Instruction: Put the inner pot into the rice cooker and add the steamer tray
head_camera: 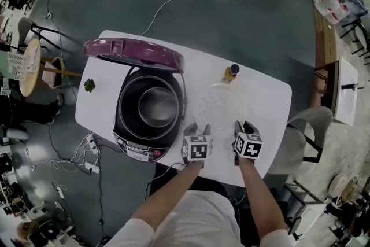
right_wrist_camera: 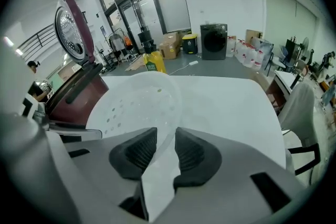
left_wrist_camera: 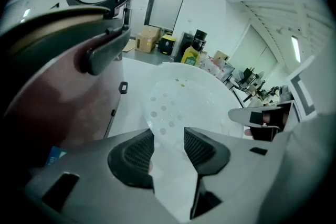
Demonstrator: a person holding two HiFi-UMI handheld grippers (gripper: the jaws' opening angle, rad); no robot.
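White and round-cornered, the surface (head_camera: 272, 95) is seen from the head view standing on a dark floor, with the rice cooker (head_camera: 130, 142) on its left half and the purple lid (head_camera: 133, 54) raised at the back. Only this view shows the inner pot (head_camera: 157, 106) already seated in the cooker. The steamer tray (head_camera: 217, 110), pale and perforated, is seen just right of the cooker; whether it rests on the surface or is clear of it cannot be told. Its near rim is met by the left tool (head_camera: 198, 128) and the right tool (head_camera: 243, 125), whose jaws are hidden there under the marker cubes. The grip is shown only by the gripper views: the left tool (left_wrist_camera: 169, 147) is partly closed with the tray's (left_wrist_camera: 178, 97) rim between its pads, and the right tool (right_wrist_camera: 165, 149) is closed narrowly on the rim (right_wrist_camera: 136, 102) too. A yellow bottle (head_camera: 231, 72) is seen just beyond the tray, and a small green thing (head_camera: 89, 85) near the left edge.
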